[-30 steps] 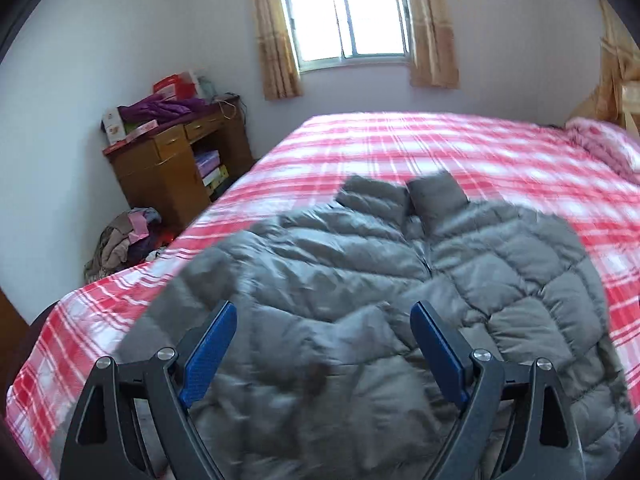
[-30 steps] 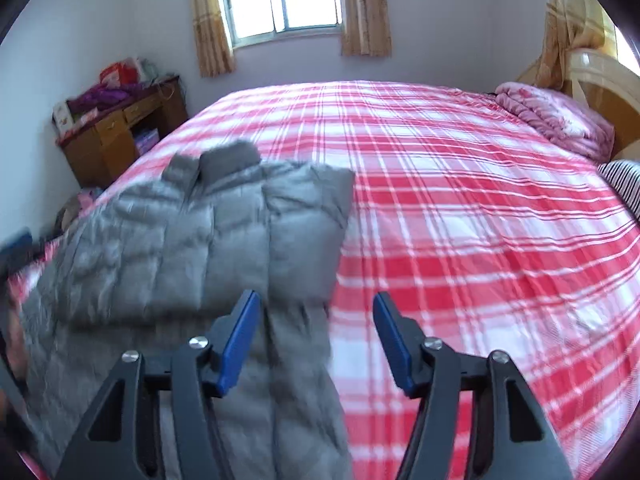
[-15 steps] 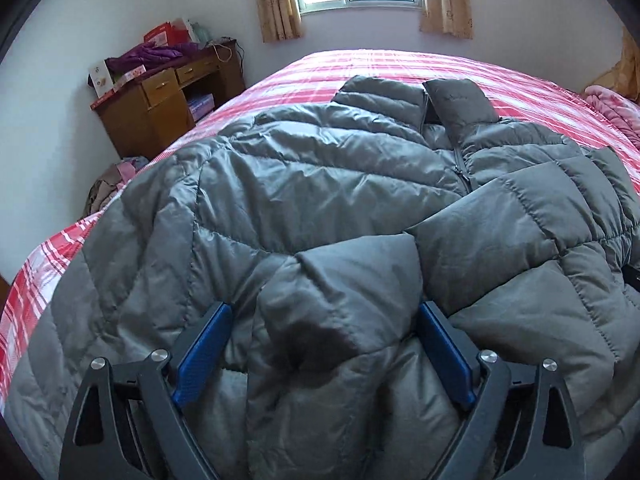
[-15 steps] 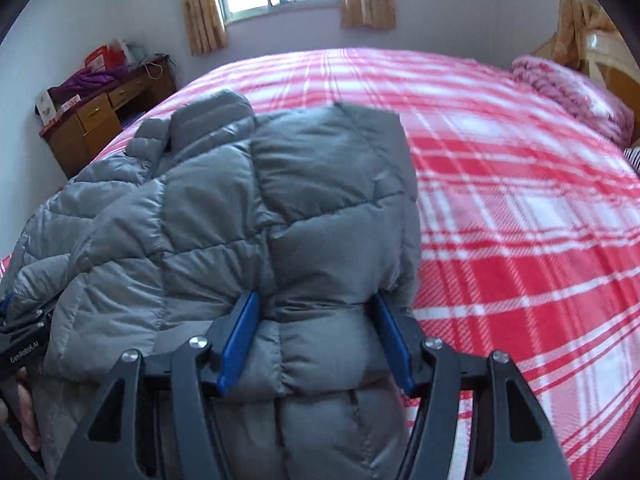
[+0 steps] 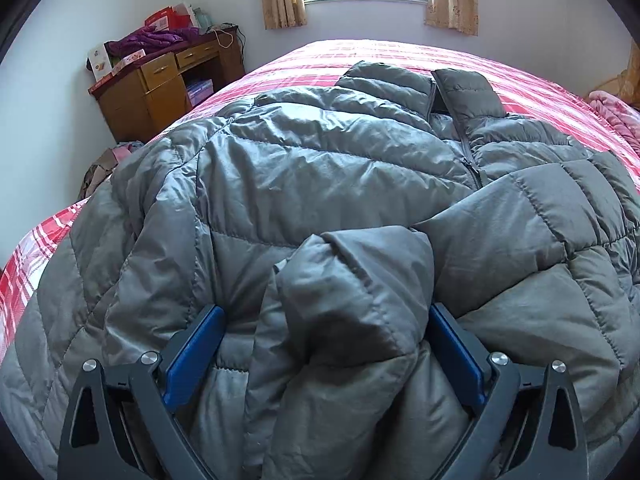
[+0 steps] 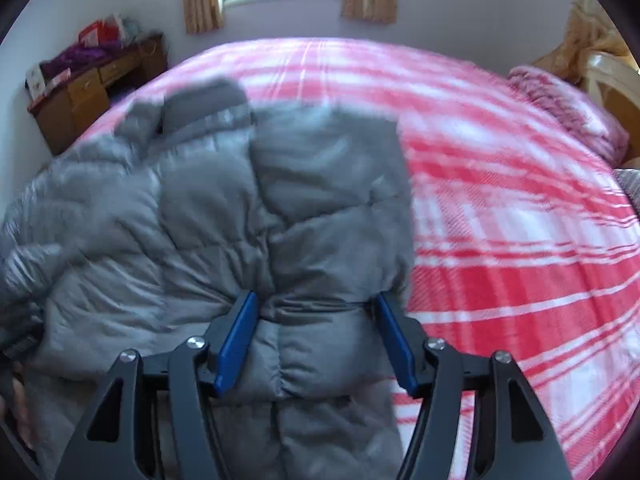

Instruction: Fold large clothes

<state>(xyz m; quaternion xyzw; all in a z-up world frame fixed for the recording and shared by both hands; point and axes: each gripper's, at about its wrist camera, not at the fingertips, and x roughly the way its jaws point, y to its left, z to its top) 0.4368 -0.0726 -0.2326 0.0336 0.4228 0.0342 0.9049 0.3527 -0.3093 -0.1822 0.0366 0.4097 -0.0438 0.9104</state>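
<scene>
A grey quilted puffer jacket (image 5: pixel 320 168) lies on the red and white plaid bed (image 5: pixel 360 52), collar toward the window, both sleeves folded over its front. My left gripper (image 5: pixel 324 324) is open, its blue fingers on either side of a bunched sleeve end (image 5: pixel 352 288). In the right wrist view the jacket (image 6: pixel 224 208) fills the left half. My right gripper (image 6: pixel 316 312) is open, with the jacket's right edge fabric between its fingers. The right view is blurred.
A wooden desk (image 5: pixel 160 88) with boxes and purple cloth stands at the left wall. Clothes lie on the floor (image 5: pixel 104 168) beside it. A pink blanket (image 6: pixel 568 112) and wooden headboard (image 6: pixel 608 84) are at the right. Bare plaid bed (image 6: pixel 520 240) lies right of the jacket.
Both grippers have come down low onto the jacket, which now fills the views. Jacket fabric now sits between the fingers of each gripper. The right gripper is still moving.
</scene>
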